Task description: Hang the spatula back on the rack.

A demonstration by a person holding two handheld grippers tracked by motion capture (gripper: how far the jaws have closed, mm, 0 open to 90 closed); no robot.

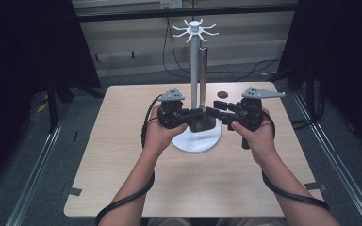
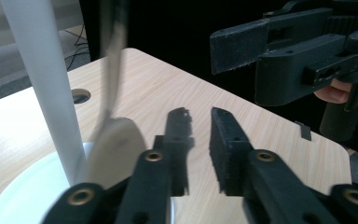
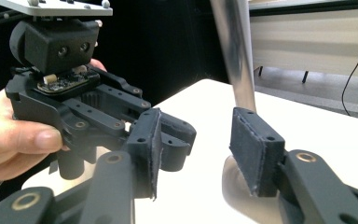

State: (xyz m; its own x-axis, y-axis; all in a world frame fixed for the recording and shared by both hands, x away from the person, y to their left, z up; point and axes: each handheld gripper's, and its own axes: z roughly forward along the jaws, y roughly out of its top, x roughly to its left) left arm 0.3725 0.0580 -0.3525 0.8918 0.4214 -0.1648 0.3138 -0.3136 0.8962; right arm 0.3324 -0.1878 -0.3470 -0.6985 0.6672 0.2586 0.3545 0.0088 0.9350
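My left gripper and right gripper both stand part open with nothing between their pads, flanking the hanging spoon, whose blurred bowl seems to hover just above the white stand base.

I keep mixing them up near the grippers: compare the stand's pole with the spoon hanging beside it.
The pole is pale, matt and thicker; the spoon is shiny metal and slimmer. The pole stands on the round white base; the spoon hangs from a hook at the top, its bowl low by the base. Both are upright, side by side.
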